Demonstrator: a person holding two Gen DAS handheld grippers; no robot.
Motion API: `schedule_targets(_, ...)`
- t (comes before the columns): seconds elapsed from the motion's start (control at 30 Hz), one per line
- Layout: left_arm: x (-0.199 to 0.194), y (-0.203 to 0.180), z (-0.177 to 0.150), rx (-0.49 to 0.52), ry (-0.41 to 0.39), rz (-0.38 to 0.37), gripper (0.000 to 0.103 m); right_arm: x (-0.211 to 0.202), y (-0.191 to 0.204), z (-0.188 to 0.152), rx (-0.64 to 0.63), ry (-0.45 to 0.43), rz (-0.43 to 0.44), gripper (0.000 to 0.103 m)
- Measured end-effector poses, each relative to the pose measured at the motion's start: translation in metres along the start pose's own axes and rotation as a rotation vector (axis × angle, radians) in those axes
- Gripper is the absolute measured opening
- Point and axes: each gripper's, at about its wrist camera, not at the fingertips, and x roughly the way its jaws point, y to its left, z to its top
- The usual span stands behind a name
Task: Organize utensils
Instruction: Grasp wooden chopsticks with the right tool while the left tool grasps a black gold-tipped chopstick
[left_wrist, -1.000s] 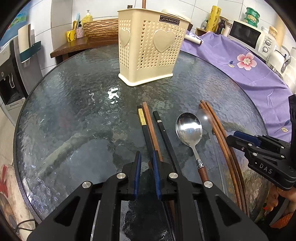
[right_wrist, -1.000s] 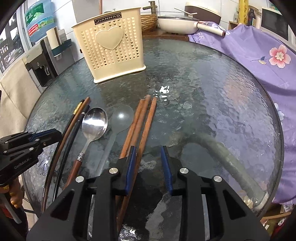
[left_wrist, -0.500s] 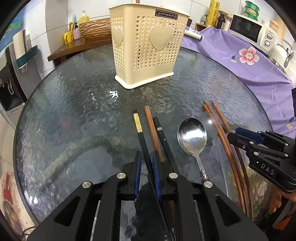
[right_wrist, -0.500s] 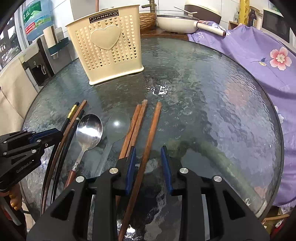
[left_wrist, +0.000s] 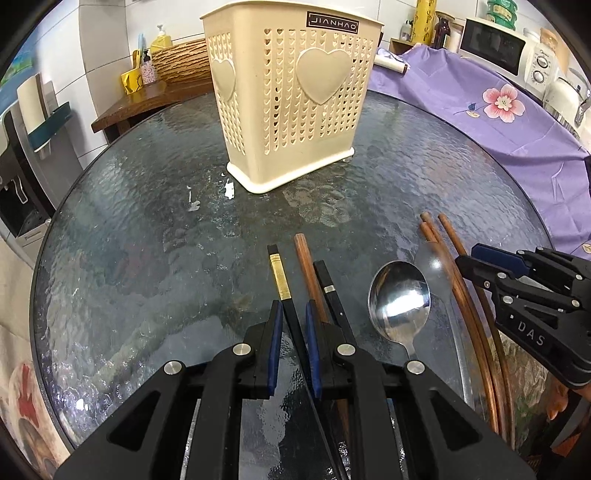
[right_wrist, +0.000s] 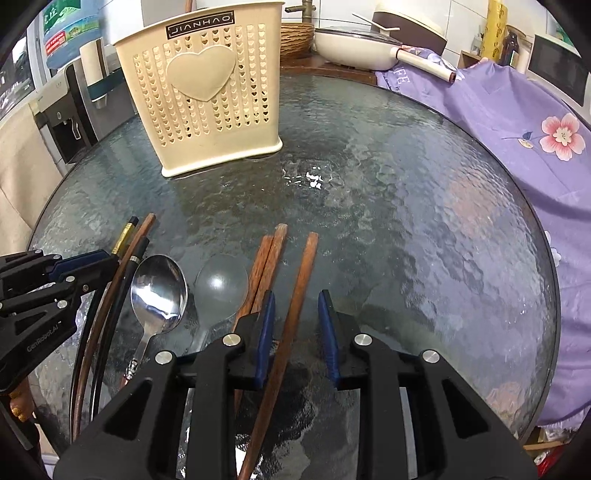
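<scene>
A cream perforated basket (left_wrist: 295, 99) (right_wrist: 207, 96) stands upright at the far side of the round glass table (left_wrist: 147, 221). My left gripper (left_wrist: 291, 310) is shut on a black chopstick with a gold band (left_wrist: 280, 273). A brown chopstick (left_wrist: 306, 266) and a second black one (left_wrist: 327, 280) lie just right of it. My right gripper (right_wrist: 295, 299) has its jaws closing around a brown chopstick (right_wrist: 303, 273), and the pads do not press it. Two more brown chopsticks (right_wrist: 267, 254), a clear spoon (right_wrist: 221, 284) and a steel spoon (right_wrist: 159, 288) lie to its left.
A purple flowered cloth (left_wrist: 498, 122) covers the table's right side. Behind it are a microwave (left_wrist: 495, 48), a wooden side table (left_wrist: 147, 99) with bottles and a white pan (right_wrist: 351, 48). A water dispenser (right_wrist: 70, 122) stands at the left.
Both grippers have moved toward the basket, which looks larger. The gold-banded chopstick has come away from its neighbours. The brown chopstick has swung clear of the other two into the right jaws.
</scene>
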Motion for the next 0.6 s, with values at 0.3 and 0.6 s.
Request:
schedule_targets(0.3, 0.002, -0.002, 0.003, -0.003, 0.006, 0.016, 0.013, 0.005, 0.005, 0.007, -0.006, 0.001, -0.004, 0.023)
schedule_targets(0.6, 0.003, -0.006, 0.004, -0.002, 0.009, 0.023, 0.012, 0.010, 0.015, 0.012, -0.038, 0.017, 0.010, 0.012)
